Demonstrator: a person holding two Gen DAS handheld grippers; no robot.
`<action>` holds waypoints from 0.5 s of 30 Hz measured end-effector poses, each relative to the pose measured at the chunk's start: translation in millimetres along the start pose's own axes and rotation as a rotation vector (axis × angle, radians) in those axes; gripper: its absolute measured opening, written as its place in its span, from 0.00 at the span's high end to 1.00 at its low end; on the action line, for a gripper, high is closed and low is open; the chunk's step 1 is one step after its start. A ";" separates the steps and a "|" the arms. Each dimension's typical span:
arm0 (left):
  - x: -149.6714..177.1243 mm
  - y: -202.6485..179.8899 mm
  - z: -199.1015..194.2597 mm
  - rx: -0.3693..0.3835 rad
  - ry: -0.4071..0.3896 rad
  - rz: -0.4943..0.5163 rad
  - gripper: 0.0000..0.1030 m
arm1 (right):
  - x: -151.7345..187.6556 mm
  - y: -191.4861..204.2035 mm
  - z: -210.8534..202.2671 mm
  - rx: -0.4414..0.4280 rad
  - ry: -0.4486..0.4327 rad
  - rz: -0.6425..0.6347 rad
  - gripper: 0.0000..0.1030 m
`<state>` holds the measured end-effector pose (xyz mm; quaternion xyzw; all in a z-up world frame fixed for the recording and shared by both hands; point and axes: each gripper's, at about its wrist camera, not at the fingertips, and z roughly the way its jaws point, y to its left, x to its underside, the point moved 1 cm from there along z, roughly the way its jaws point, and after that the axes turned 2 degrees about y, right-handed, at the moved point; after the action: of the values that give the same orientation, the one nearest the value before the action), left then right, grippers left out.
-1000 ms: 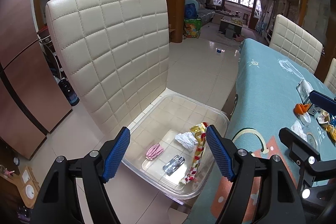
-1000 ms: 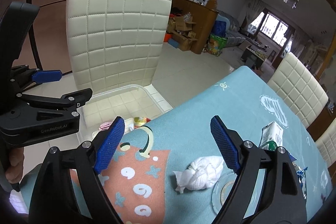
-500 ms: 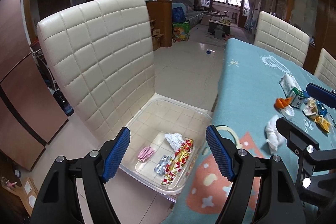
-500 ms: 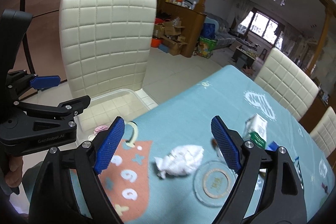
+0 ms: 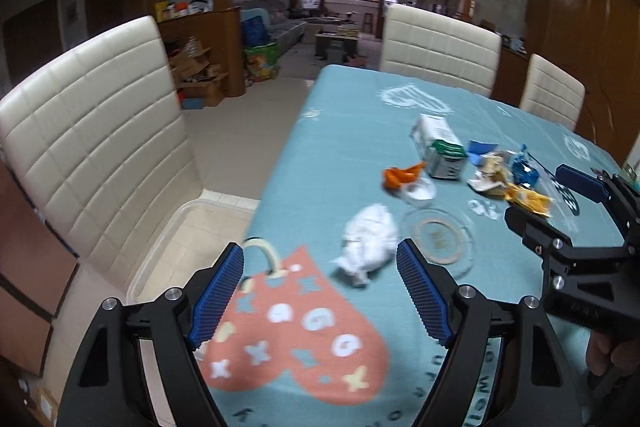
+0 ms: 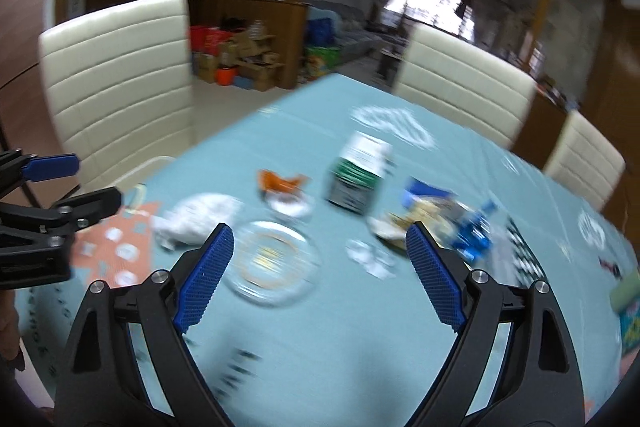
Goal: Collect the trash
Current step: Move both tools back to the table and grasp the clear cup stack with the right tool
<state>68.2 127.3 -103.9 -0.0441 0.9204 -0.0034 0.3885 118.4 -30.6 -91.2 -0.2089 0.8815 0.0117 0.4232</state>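
Trash lies on the teal tablecloth (image 5: 344, 131): a crumpled white tissue (image 5: 370, 245) (image 6: 200, 221), orange peel (image 5: 402, 175) (image 6: 282, 181), a green-and-white carton (image 5: 440, 147) (image 6: 358, 173) and several wrappers (image 5: 504, 179) (image 6: 440, 223). My left gripper (image 5: 320, 291) hangs over the table's near edge, just short of the tissue. Its jaws are opening and hold nothing. My right gripper (image 6: 320, 277) (image 5: 536, 193) hovers above a round glass dish (image 6: 272, 263) (image 5: 438, 239). Its jaws are also opening and are empty. A clear plastic bin (image 5: 176, 227) sits on the chair seat to the left.
A cream quilted chair (image 5: 92, 131) stands at the table's left side, with two more chairs (image 5: 440, 47) at the far end. My left gripper (image 6: 96, 179) shows at the left edge of the right wrist view. Boxes and clutter (image 5: 196, 75) stand on the floor beyond.
Both views have swung right, from the bin on the chair to the tabletop. The bin's contents have left view, and the tissue, dish, carton and wrappers have come closer.
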 end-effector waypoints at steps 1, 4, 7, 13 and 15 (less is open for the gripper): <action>-0.3 -9.2 0.2 0.004 0.000 0.017 0.25 | 4.5 -11.7 -1.4 0.014 0.003 0.019 0.15; -1.5 -37.5 4.7 0.025 0.010 0.055 0.25 | 17.9 -45.9 -3.8 0.056 0.020 0.080 0.13; 0.4 -56.1 12.6 0.053 0.039 0.079 0.25 | 32.0 -77.9 -2.2 0.081 0.055 0.141 0.13; 6.5 -95.6 37.8 0.097 0.127 0.139 0.25 | 57.8 -117.4 5.3 0.097 0.108 0.208 0.13; 9.3 -105.0 49.2 0.087 0.163 0.153 0.25 | 64.7 -127.0 9.5 0.096 0.123 0.220 0.13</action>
<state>105.2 23.3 -140.6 0.0437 0.9485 -0.0174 0.3131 137.6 -167.8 -126.1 -0.0908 0.9228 0.0029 0.3743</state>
